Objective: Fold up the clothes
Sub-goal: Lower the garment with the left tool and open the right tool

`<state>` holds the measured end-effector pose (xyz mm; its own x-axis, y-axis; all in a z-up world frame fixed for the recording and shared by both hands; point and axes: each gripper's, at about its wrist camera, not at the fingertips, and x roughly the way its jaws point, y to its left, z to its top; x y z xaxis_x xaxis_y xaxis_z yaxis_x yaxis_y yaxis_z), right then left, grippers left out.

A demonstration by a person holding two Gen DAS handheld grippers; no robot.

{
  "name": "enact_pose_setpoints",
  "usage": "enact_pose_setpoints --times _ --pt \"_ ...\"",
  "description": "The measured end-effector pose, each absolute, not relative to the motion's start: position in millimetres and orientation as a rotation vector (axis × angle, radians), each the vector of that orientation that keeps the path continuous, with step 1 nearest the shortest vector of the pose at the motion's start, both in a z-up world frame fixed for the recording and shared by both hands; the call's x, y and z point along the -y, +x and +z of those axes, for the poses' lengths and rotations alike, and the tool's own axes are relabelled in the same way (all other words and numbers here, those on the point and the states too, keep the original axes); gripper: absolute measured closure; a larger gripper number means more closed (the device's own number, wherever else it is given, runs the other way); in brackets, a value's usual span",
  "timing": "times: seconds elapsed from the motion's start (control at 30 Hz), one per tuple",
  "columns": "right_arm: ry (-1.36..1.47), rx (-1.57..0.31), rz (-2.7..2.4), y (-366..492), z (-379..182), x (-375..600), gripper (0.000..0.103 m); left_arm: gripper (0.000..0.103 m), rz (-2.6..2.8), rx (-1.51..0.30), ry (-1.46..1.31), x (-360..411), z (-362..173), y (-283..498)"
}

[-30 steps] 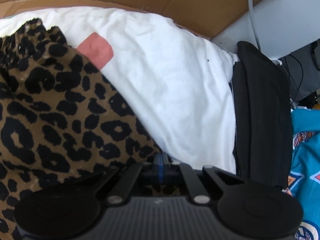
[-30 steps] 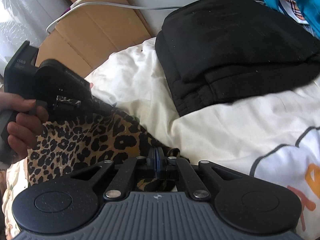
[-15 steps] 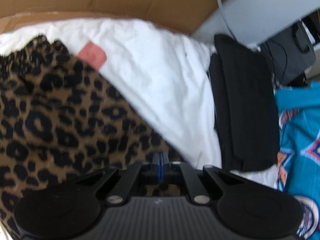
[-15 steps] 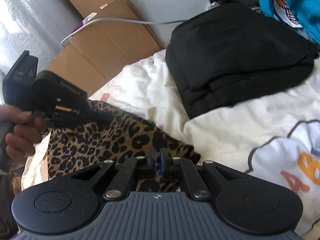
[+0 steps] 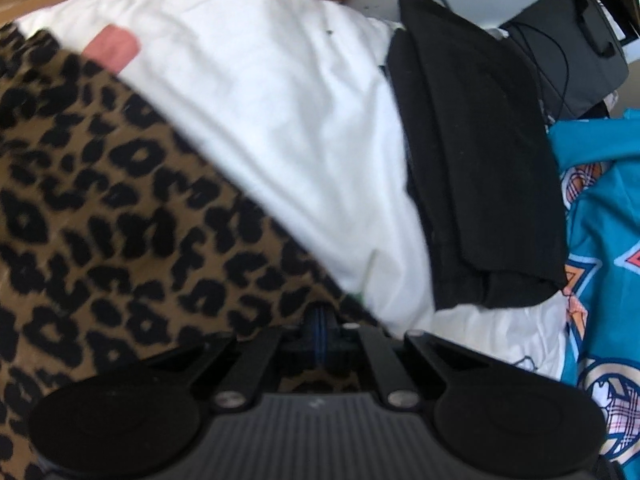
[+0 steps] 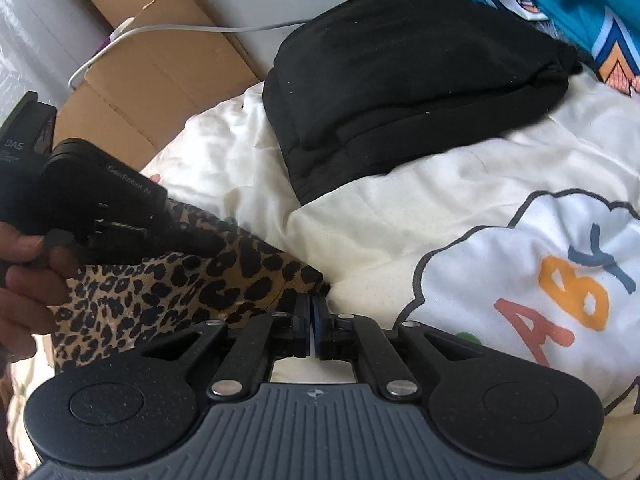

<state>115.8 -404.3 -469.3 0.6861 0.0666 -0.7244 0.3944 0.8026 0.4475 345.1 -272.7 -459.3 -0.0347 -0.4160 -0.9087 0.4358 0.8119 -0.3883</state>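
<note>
While both claws pinch its near edge, left claw (image 5: pixel 320 320) and right claw (image 6: pixel 311 312), the leopard cloth (image 6: pixel 168 288) spreads leftward

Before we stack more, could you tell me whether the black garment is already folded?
Folded: the black garment lies as a compact stack of layered edges on the white bedding.
</note>
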Motion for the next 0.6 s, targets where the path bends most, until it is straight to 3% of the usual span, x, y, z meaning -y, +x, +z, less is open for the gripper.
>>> enact_pose_setpoints --times 0.37,0.4,0.5,0.6 --pt "0.684 -0.774 -0.09 111.7 -456.5 375.6 0.097 0.101 -0.657 -1.449 0.037 279.7 -460.8 346.8" --pt "0.681 -0.775 -0.079 112.2 -456.4 369.7 0.092 0.101 -0.654 -1.444 0.052 281.5 -459.3 345.5" --pt "0.674 -0.771 -0.055 112.1 -454.9 355.9 0.058 0.101 -0.647 -1.434 0.095 285.4 -452.8 342.3" --pt "0.641 -0.785 -0.048 112.2 -455.6 347.6 0.057 0.1 -0.639 -1.423 0.11 279.9 -438.6 340.7"
